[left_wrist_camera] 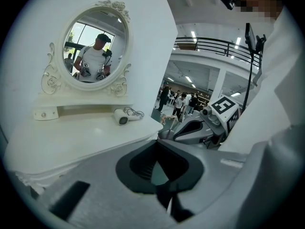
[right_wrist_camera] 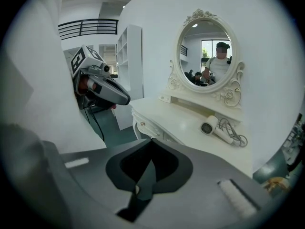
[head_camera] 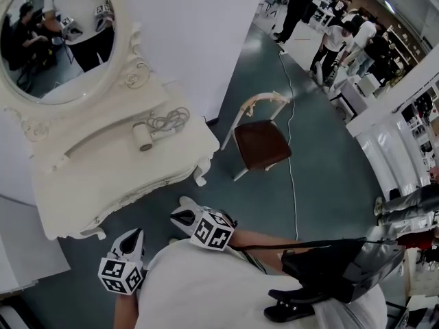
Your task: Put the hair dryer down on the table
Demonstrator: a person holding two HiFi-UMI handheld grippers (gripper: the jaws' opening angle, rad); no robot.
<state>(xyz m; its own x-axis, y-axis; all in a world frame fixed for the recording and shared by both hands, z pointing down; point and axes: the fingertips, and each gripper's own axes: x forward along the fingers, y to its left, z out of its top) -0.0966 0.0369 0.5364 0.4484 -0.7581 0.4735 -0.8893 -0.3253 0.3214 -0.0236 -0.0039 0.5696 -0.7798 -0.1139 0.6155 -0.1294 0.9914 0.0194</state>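
Observation:
A white hair dryer (head_camera: 144, 137) (left_wrist_camera: 121, 117) (right_wrist_camera: 209, 127) lies on its side on the white dressing table (head_camera: 103, 184), its coiled cord (head_camera: 171, 120) beside it. Nothing holds it. Both grippers hang close to the person's body, well short of the table's front edge. My left gripper (head_camera: 132, 237) (left_wrist_camera: 161, 175) is shut and empty. My right gripper (head_camera: 184, 217) (right_wrist_camera: 147, 175) is shut and empty too. Each shows in the other's view, the right gripper (left_wrist_camera: 190, 130) and the left gripper (right_wrist_camera: 102, 87), with jaws together.
An oval mirror (head_camera: 55, 33) stands at the table's back and reflects the person. A wooden chair with a brown seat (head_camera: 260, 142) stands right of the table. A thin cable (head_camera: 293, 170) runs along the floor. Several people (head_camera: 329, 33) stand far off.

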